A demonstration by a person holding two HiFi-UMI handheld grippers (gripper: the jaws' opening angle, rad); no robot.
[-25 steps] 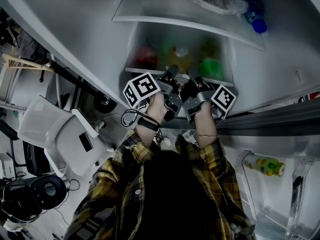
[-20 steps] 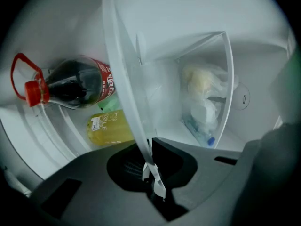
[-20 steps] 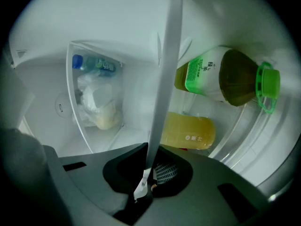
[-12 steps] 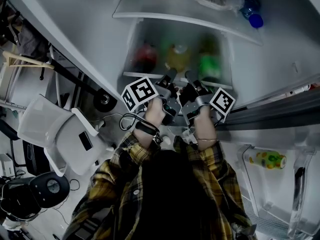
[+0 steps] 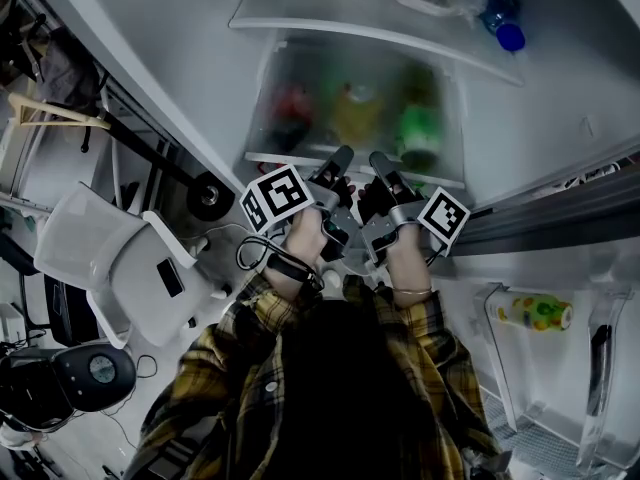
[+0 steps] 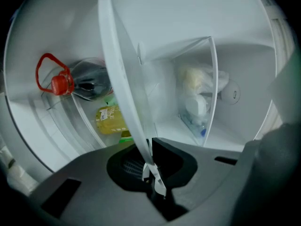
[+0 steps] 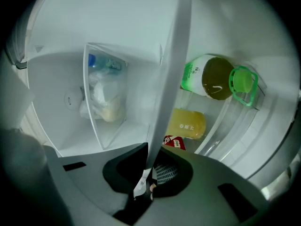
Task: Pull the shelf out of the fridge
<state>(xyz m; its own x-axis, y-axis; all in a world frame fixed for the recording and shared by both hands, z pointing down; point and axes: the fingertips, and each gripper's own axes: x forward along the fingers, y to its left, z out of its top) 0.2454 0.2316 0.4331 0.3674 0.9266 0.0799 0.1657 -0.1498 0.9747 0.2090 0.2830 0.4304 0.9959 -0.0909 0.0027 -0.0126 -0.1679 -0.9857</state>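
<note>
Clamping the white front rim of the shelf (image 6: 123,79), the left gripper (image 6: 151,149) has its jaws nearly closed on that edge. The right gripper (image 7: 149,161) pinches the same rim just beside it. The shelf sits inside the fridge (image 5: 540,128). Beneath it, farther in, are a red-capped bottle (image 6: 61,84), a yellow bottle (image 7: 188,124) and a green-capped bottle (image 7: 242,84).

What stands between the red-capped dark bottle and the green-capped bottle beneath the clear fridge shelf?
A yellow drink bottle, visible in the head view.
</note>
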